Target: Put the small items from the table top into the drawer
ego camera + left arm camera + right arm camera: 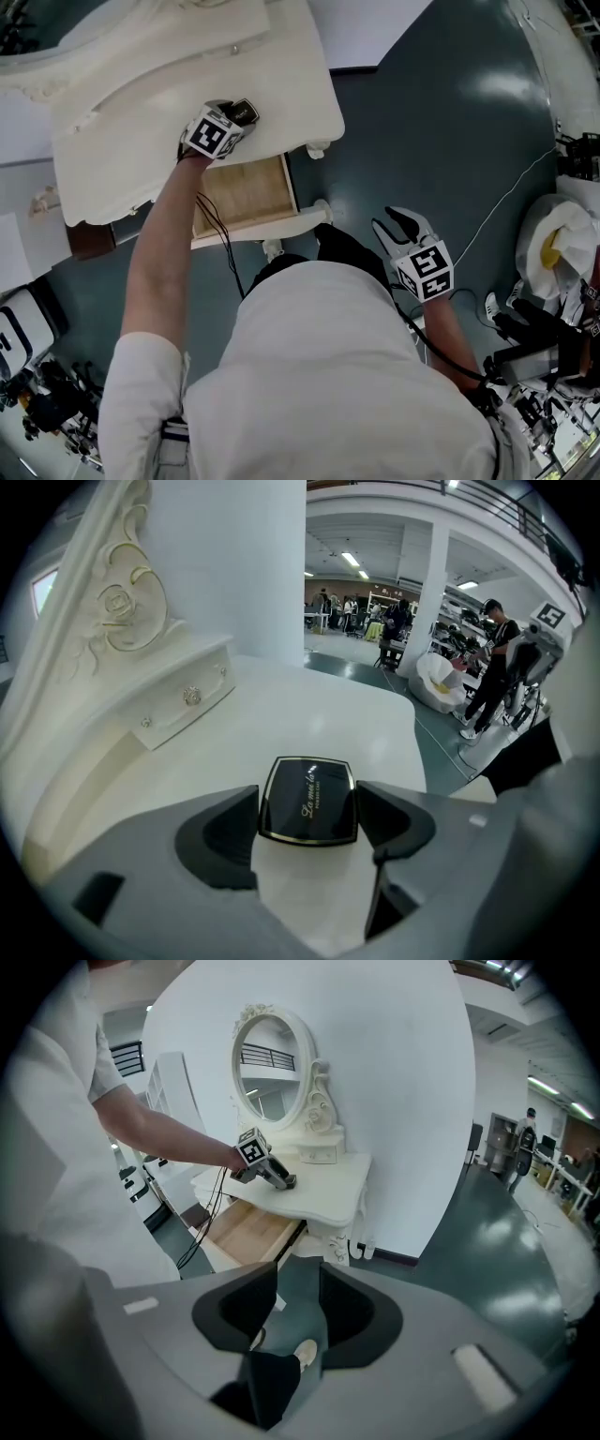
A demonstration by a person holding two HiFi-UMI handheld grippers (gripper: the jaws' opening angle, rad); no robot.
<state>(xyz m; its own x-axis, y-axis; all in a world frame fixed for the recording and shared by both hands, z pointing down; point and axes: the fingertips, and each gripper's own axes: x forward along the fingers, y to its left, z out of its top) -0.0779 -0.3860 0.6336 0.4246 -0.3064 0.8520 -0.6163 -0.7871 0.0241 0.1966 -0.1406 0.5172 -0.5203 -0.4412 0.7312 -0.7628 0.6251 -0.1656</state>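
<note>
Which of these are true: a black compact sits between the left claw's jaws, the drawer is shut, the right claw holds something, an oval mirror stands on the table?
1. A black compact lies on the table top between the jaws of the left claw. True.
2. The drawer is shut. False: it is pulled open under the table top.
3. The right claw holds a small item. False: its jaws stand apart and empty, out over the floor.
4. An oval mirror stands at the back of the table. True.
</note>
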